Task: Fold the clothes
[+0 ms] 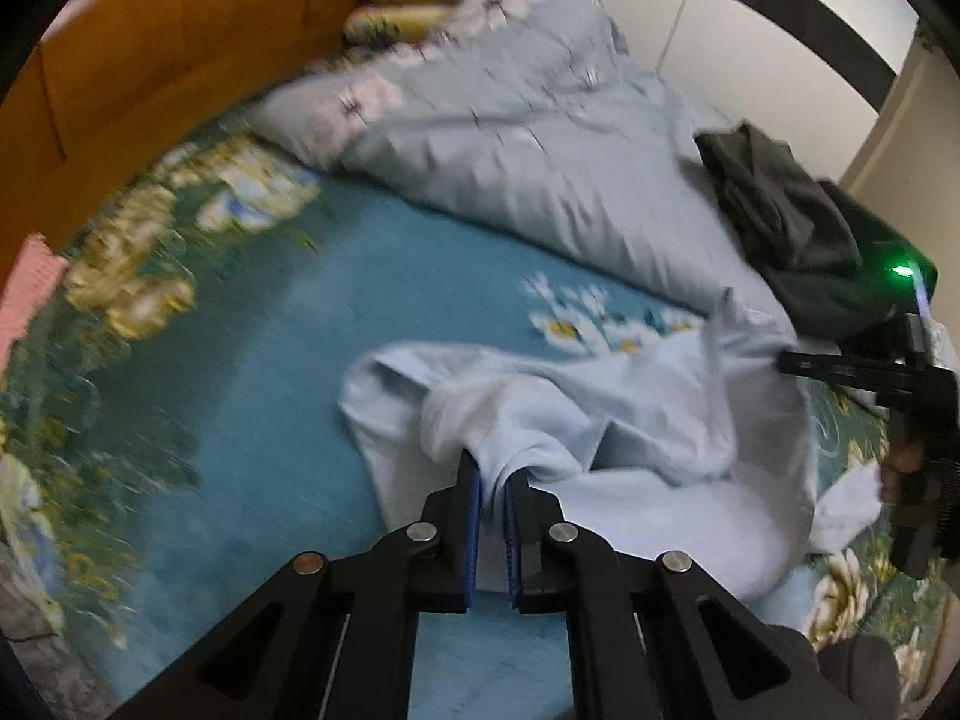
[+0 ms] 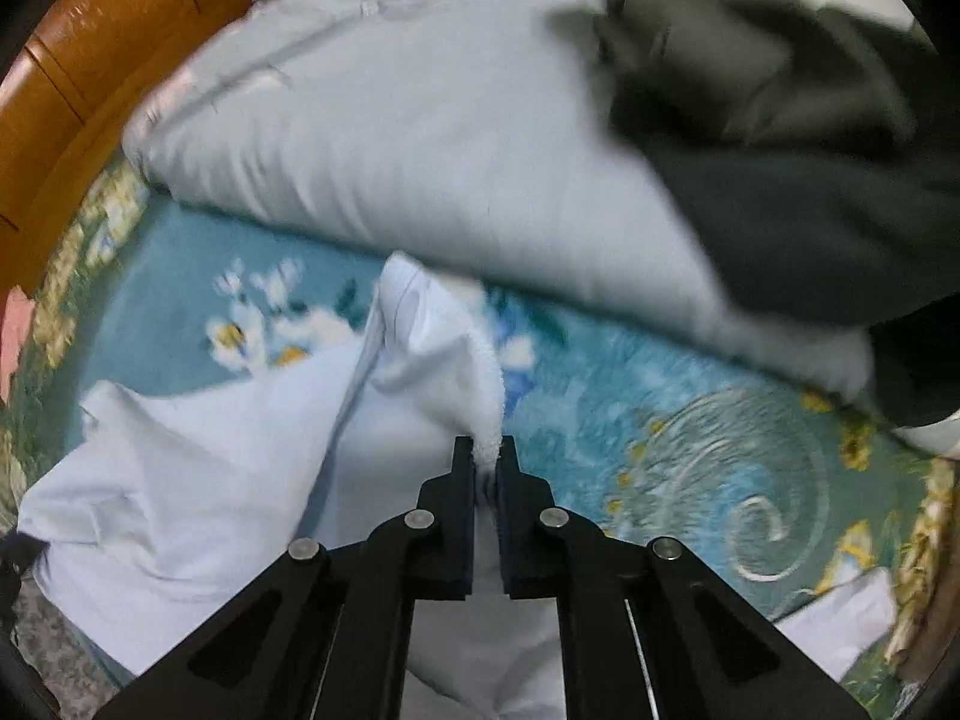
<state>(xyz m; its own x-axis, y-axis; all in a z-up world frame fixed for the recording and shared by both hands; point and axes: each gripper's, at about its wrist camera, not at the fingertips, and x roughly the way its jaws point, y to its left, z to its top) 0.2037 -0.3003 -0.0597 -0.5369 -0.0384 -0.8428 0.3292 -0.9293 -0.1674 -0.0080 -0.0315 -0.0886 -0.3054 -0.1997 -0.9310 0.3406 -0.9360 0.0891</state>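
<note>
Left wrist view: the left gripper [image 1: 493,480] is clamped on a bunched fold of the pale blue garment [image 1: 630,420], which lies crumpled on the teal floral bedspread [image 1: 270,360], just in front of the grey quilt [image 1: 510,150]. The right gripper [image 2: 486,459] is likewise pinched tight on a fleecy edge of the same garment, lifting it into a small peak; from the left camera it shows at the far right, beside the dark clothes [image 1: 780,216] heaped on the quilt.

The cloth looks light, soft and limp, with a fuzzy lining, so it will likely sag and drape between the two grips rather than hold any shape. It seems unlikely to slip from the pads. Better holds would be at seams, shoulders or hem corners; with the blur, which part each gripper has is hard to say.
</note>
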